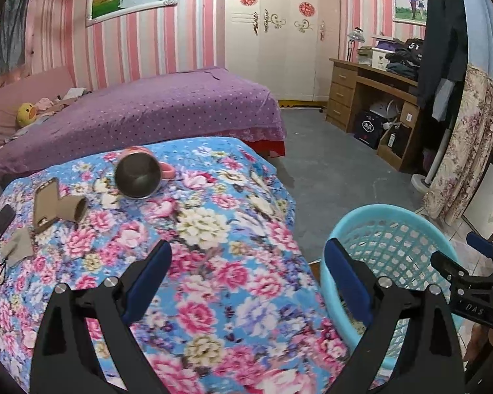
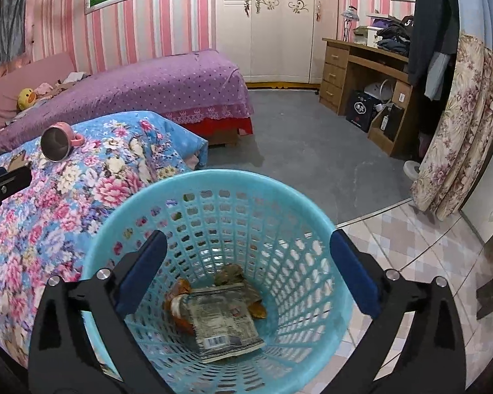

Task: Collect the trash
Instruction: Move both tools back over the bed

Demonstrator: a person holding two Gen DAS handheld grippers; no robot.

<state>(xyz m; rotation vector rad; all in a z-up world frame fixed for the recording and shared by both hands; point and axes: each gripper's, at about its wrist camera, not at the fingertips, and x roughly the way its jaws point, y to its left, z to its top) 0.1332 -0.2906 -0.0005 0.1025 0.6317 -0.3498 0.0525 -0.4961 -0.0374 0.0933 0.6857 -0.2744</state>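
Here, the right tool (image 2: 246, 269) is hovering, spread wide and empty, over the blue basket (image 2: 187, 185) holding wrappers (image 2: 220, 321); the left tool (image 1: 248, 279) is gaping above the floral surface (image 1: 213, 229).

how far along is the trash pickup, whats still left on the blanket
Partly done: the blue basket already holds a flattened printed wrapper and crumpled scraps. Nothing is in hand; the right claw is open above the basket and the left claw is open over the floral blanket. Left: the cardboard tube, maybe the brown scrap.
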